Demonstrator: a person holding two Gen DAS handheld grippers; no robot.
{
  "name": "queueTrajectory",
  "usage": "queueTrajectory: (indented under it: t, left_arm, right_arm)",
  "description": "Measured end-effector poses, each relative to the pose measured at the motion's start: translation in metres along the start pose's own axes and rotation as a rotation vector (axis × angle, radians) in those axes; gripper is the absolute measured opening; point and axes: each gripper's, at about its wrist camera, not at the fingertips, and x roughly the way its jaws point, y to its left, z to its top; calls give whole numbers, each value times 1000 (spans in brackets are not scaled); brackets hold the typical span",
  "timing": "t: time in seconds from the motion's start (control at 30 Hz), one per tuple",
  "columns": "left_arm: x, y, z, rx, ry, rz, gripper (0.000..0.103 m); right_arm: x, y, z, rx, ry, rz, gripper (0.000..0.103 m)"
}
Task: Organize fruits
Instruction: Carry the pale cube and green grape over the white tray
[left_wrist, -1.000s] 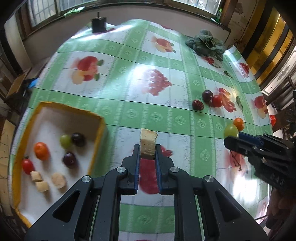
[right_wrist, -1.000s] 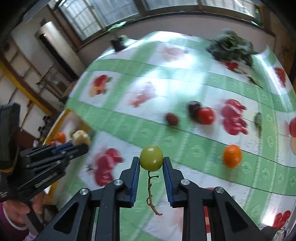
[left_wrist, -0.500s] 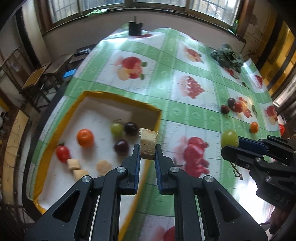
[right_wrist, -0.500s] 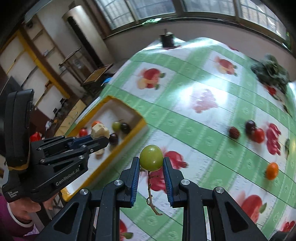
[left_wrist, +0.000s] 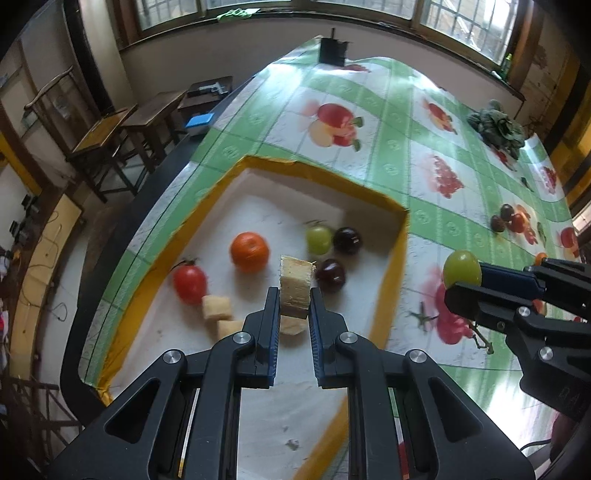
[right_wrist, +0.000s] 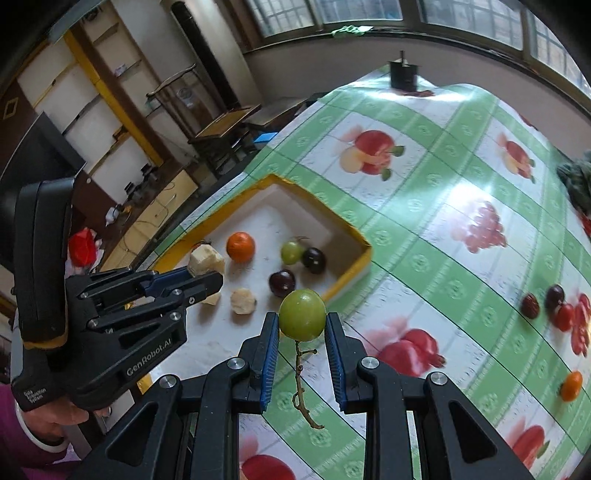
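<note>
Green-checked oilcloth printed with fruit covers the table (left_wrist: 369, 92), and over it, in the left wrist view, the yellow-rimmed tray (left_wrist: 397, 258) is seen with an orange, a tomato, grapes and pale chunks already lying in it. The left gripper (left_wrist: 293, 306) is clamped on a pale cut fruit chunk (left_wrist: 294, 282), held above the tray floor; a lowering and a release are called for next. In the right wrist view, the right gripper (right_wrist: 301, 328) is closed on a green grape (right_wrist: 302, 314), its stem dangling between the jaws, and is held just outside the tray's near wall. More loose fruit (right_wrist: 546, 302) is left well apart on the cloth, so the delivery step looks partway done.
</note>
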Motion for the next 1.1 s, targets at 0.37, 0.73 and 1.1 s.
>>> queueTrajectory:
  t: [0.37,0.73,1.1]
  left_arm:
    - [3,36,-11,-65,17,42,14]
    - [5,61,-24,-118,43,59,14]
    - [17,85,-33,-183,80,69,14]
  right_arm:
    - [39,28,24,-71,44,37,24]
    - [85,48,51,-125,94,72,24]
    - [130,54,54,-125,171,83,24]
